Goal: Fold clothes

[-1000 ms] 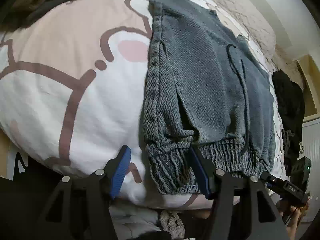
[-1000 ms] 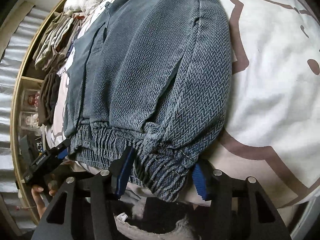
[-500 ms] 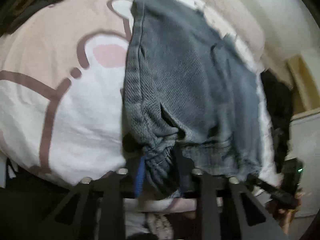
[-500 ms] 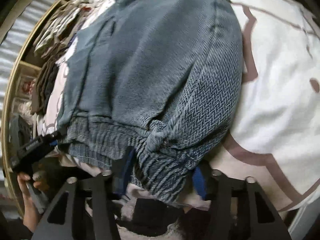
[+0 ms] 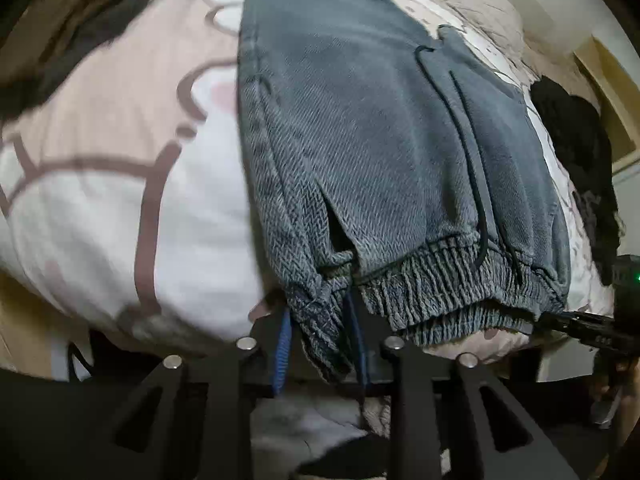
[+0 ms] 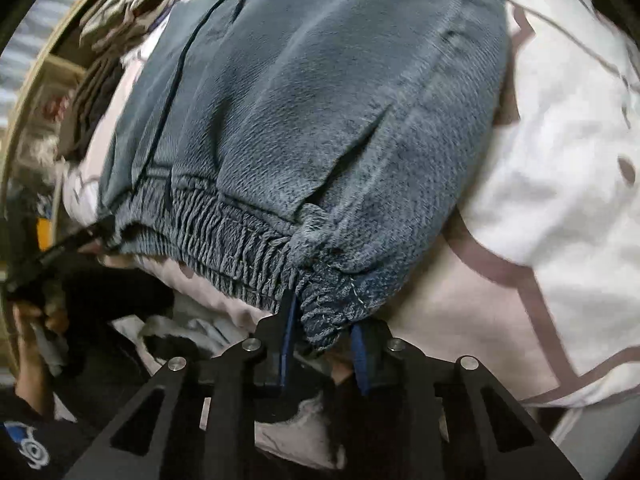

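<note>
A bed (image 5: 168,208) with a pink-and-white cartoon cover fills both wrist views, and a pair of grey-blue shorts (image 5: 380,152) lies spread flat across its middle, hems toward the far side and the ribbed waistband (image 5: 460,288) at the near edge. A heap of dark clothes (image 5: 576,168) sits beyond the shorts' far-right side, by the bed's edge.

The left tool (image 5: 320,344) has one waistband corner of the shorts between its blue pads; its jaws are easing apart slightly, though the cloth looks pinched and gathered there. The right tool (image 6: 324,344) grips the opposite waistband corner, its jaws closing on the bunched elastic. A drawstring (image 5: 472,168) trails up the front of the shorts from the waistband.

Judging by how things lie, folding has barely begun: the shorts are laid out in a single flat spread, no fold shows yet, and both corners are taken up at the near edge. What seems left is to carry the waistband over toward the hems, then fold again and set the shorts aside.
</note>
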